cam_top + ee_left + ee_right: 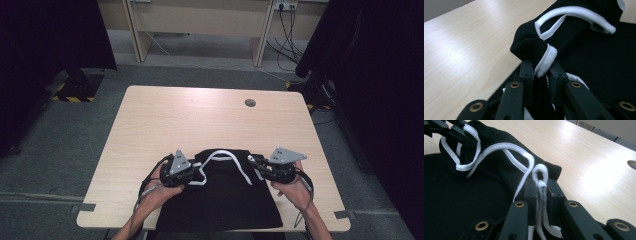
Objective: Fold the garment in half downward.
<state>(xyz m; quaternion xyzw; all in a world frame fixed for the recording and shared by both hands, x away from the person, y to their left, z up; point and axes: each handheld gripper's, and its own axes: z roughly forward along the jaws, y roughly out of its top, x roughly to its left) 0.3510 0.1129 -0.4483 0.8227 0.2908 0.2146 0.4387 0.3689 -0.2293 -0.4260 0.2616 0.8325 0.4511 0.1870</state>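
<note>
Bright glare on table [599, 170], dark corners.

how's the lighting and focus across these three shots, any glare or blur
High view: dim, dark surroundings, soft focus, evenly lit table. Left gripper view: bright glare on the wood at left, the black garment nearly detailless. Right gripper view: glare washes out the tabletop at right; white trim sharp, near tool parts blurred.

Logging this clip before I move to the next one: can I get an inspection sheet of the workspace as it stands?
Surface: light wooden table, round cable hole near the far right.
Job's things: black garment with white trim at the near edge, hanging slightly over it.
Clutter: nothing seen.
Grippers: left gripper and right gripper each clamp a white trimmed edge.
Cables: gripper cables trail along the forearms; floor cables behind the table.
Surroundings: grey floor, black curtains.
</note>
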